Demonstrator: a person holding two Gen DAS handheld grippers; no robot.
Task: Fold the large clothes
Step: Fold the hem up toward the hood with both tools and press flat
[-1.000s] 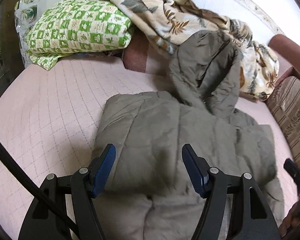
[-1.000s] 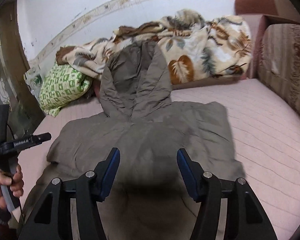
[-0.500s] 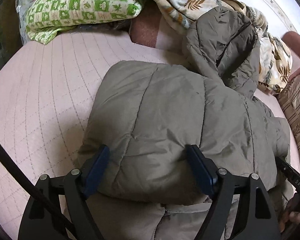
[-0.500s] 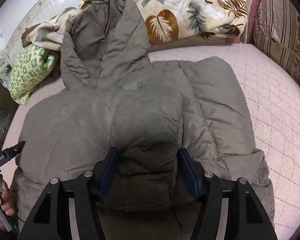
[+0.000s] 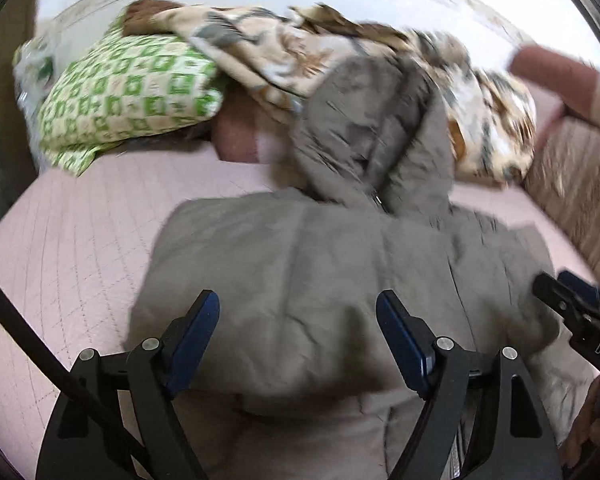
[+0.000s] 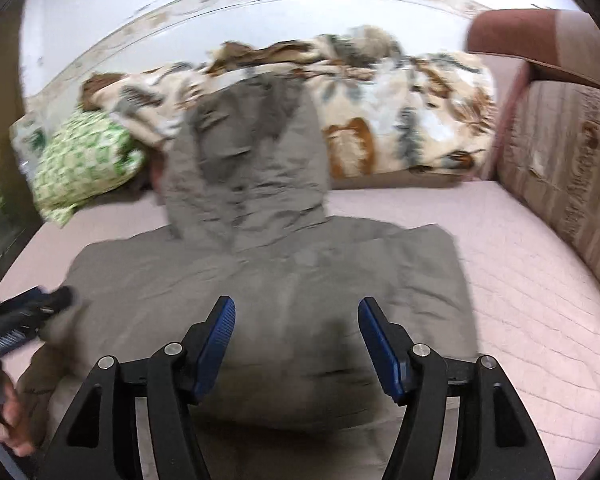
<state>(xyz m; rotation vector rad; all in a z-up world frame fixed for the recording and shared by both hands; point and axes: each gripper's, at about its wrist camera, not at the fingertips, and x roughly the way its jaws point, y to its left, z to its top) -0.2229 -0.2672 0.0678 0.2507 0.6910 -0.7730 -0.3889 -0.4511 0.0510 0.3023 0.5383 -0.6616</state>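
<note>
Although both views are blurred, the grey hooded jacket (image 5: 300, 280) plainly lies spread on the pink bed (image 5: 68, 248), its hood (image 6: 244, 160) propped against the leaf-print blanket (image 6: 412, 120). The left claw (image 5: 298, 328) and right claw (image 6: 296, 332) both hover wide above the jacket, gripping nothing. The padded cloth looks soft, bulky and fairly light, likely slippery; I judge a pinch at the hem or shoulder seam holds better than the puffy middle.

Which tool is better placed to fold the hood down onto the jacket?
Probably the right tool: in its view the hood lies straight ahead, centred. The left tool sees it off to one side. Both are open, holding nothing.
</note>
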